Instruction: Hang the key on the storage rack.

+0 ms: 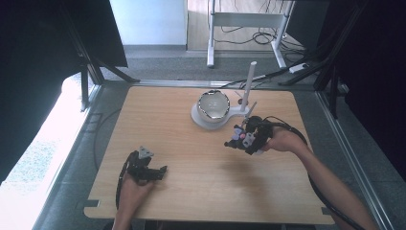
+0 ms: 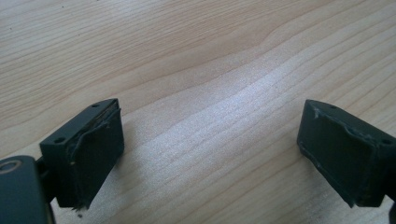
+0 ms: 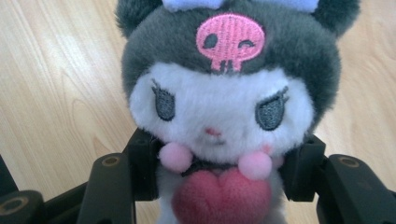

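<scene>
- High view: a light wooden counter (image 1: 191,187) stood on a grey floor. Toward its far middle sat a white round stand (image 1: 209,120) carrying a shiny bowl (image 1: 214,104), with a white upright post (image 1: 248,86) rising just beside it on the right.
- High view: the right gripper (image 1: 239,139) was held in the person's right hand (image 1: 283,141), near the stand's front right edge, with a small plush toy (image 1: 242,137) at its tip. A black cable ran back from it along the forearm.
- High view: the left gripper (image 1: 155,172) lay low at the near left of the counter, in the person's left hand (image 1: 134,190), well apart from the stand and from the other gripper.
- Left gripper view: the two black fingers (image 2: 86,158) stood wide apart, released, with nothing but bare wood grain between them.
- Right gripper view: the fingers (image 3: 142,170) were clenched on both sides of the plush toy (image 3: 224,107), at its neck. The toy had a white face, a dark grey hood with a pink skull patch, two pink pompoms and a red heart on its chest.
</scene>
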`<state>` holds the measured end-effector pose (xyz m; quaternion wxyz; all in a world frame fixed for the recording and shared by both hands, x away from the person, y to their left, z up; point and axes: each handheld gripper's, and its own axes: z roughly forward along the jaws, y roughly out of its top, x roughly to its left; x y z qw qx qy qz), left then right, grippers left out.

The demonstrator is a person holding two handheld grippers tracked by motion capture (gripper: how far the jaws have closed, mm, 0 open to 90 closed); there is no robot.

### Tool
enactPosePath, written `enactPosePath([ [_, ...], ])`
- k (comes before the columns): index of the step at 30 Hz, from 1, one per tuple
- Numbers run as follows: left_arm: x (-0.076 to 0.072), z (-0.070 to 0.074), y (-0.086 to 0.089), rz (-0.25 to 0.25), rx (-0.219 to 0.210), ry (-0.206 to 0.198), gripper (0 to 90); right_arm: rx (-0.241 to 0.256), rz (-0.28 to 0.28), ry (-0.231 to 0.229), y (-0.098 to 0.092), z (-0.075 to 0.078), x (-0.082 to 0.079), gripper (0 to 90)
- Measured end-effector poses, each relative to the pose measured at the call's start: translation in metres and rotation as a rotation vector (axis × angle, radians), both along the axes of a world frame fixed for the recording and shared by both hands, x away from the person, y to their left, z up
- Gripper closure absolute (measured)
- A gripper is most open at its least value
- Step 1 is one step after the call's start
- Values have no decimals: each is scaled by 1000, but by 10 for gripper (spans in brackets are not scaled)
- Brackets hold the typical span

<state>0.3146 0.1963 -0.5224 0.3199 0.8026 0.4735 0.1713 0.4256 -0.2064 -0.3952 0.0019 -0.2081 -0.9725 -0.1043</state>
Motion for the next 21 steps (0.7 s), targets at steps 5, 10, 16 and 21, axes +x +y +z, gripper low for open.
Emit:
enactPosePath([
  [5,0,0,0,-1,2,-1,72,7,-45,-8,-13,10,9,423],
  [10,0,0,0,0,2,-1,72,-1,-79,-25,-24,16,17,423],
  [16,0,0,0,0,0,0,72,1,-133,-29,-37,25,28,423],
  [21,0,0,0,0,-1,0,72,1,-183,-52,-50,34,39,423],
])
